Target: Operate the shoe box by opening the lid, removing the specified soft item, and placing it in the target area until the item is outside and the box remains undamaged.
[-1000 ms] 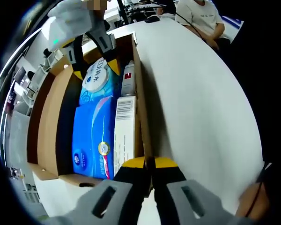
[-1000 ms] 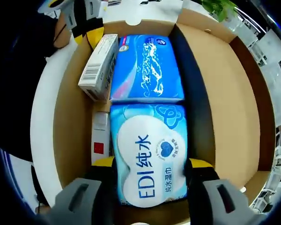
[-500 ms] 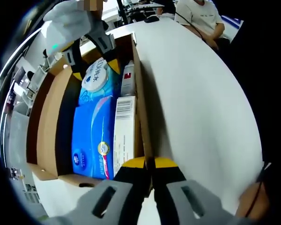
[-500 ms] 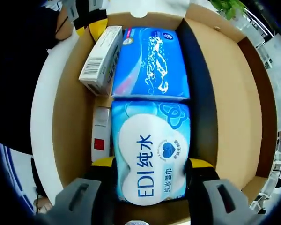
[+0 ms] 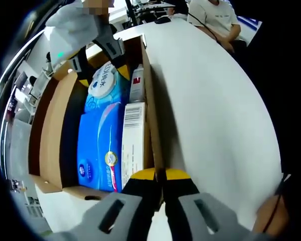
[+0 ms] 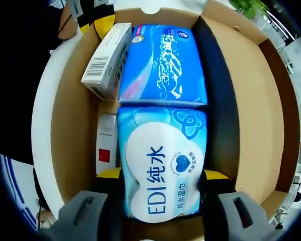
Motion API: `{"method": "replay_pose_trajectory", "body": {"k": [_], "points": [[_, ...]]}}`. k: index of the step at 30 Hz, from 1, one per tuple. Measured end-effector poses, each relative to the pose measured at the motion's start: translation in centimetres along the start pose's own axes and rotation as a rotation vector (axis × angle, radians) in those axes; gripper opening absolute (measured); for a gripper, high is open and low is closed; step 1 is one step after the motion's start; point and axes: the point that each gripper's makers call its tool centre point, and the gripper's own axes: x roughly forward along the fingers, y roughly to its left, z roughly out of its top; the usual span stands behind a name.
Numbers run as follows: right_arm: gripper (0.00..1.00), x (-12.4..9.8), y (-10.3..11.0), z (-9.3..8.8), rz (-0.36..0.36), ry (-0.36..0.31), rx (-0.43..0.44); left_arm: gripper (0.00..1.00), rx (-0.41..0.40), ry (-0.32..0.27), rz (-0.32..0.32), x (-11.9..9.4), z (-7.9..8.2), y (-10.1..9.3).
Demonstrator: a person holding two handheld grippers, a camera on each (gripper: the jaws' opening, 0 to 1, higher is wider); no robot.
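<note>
The right gripper (image 6: 160, 193) has its two yellow-tipped jaws spread apart, one on each side of the wet wipes pack (image 6: 160, 170), pressing on its sides. The left gripper (image 5: 159, 176) has its jaws nearly together, clamped on the edge of the box wall (image 5: 151, 125). The right gripper is also seen from the left gripper view, at the far end.

Bright even indoor light, sharp centre, strong fisheye bending, soft blur toward the edges
</note>
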Motion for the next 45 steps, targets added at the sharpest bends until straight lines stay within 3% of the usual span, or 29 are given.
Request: {"method": "replay_pose_trajectory", "body": {"k": [8, 19, 30, 45], "points": [[0.62, 0.4, 0.1, 0.0, 0.003, 0.015, 0.000, 0.03, 0.000, 0.009, 0.003, 0.1, -0.1, 0.0], [0.64, 0.9, 0.3, 0.2, 0.015, -0.012, 0.004, 0.03, -0.002, 0.019, 0.001, 0.2, -0.2, 0.0], [0.68, 1.9, 0.7, 0.3, -0.007, 0.052, -0.003, 0.03, -0.003, 0.033, 0.002, 0.5, -0.3, 0.0], [0.68, 1.6, 0.4, 0.1, 0.000, 0.080, 0.010, 0.03, 0.016, 0.027, -0.012, 0.5, -0.2, -0.6]]}}
